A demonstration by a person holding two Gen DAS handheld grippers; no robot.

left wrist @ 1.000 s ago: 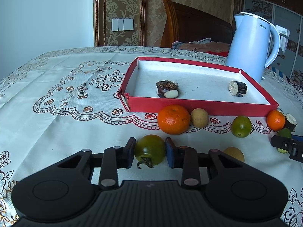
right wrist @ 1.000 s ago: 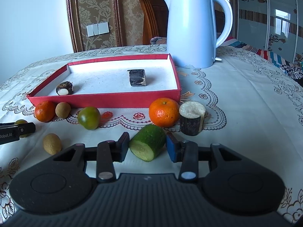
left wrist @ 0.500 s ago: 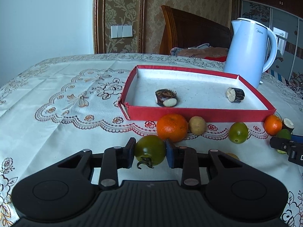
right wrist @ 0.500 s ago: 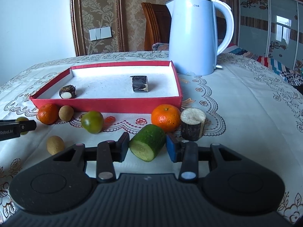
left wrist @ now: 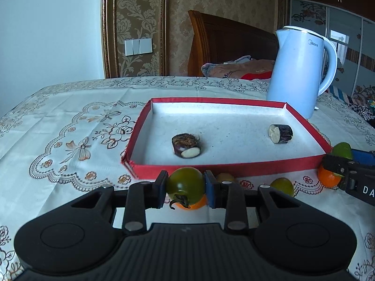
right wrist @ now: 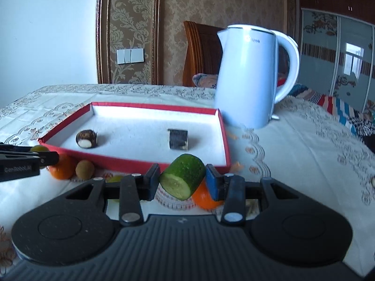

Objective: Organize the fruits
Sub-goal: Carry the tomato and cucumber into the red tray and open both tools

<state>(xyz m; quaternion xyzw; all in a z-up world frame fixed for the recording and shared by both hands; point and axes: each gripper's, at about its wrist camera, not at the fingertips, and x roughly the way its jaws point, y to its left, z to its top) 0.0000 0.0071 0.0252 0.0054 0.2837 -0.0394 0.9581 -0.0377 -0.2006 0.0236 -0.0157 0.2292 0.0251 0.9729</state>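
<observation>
My left gripper (left wrist: 185, 188) is shut on a green tomato (left wrist: 185, 185), held above the cloth just in front of the red tray (left wrist: 234, 167). In the right wrist view my right gripper (right wrist: 182, 180) is shut on a cut cucumber piece (right wrist: 184, 176), lifted near the tray's front right corner (right wrist: 222, 164). Inside the tray lie two dark stubby pieces (left wrist: 186, 145) (left wrist: 280, 133). An orange (left wrist: 191, 205) shows partly under the tomato. Another orange (right wrist: 205, 197) sits behind the cucumber. The right gripper's fingers (left wrist: 344, 171) enter the left wrist view at the right edge.
A white electric kettle (left wrist: 297, 70) stands behind the tray's right corner. On the embroidered tablecloth in front of the tray lie a green fruit (left wrist: 282, 185), an orange (left wrist: 328, 178), an orange (right wrist: 61, 167) and a brown round fruit (right wrist: 84, 169). A wooden chair back (left wrist: 222, 44) rises behind the table.
Both grippers have risen off the cloth with their loads, the tomato and the cucumber piece, and come closer to the tray's front wall. The fruits on the cloth have stayed put.
</observation>
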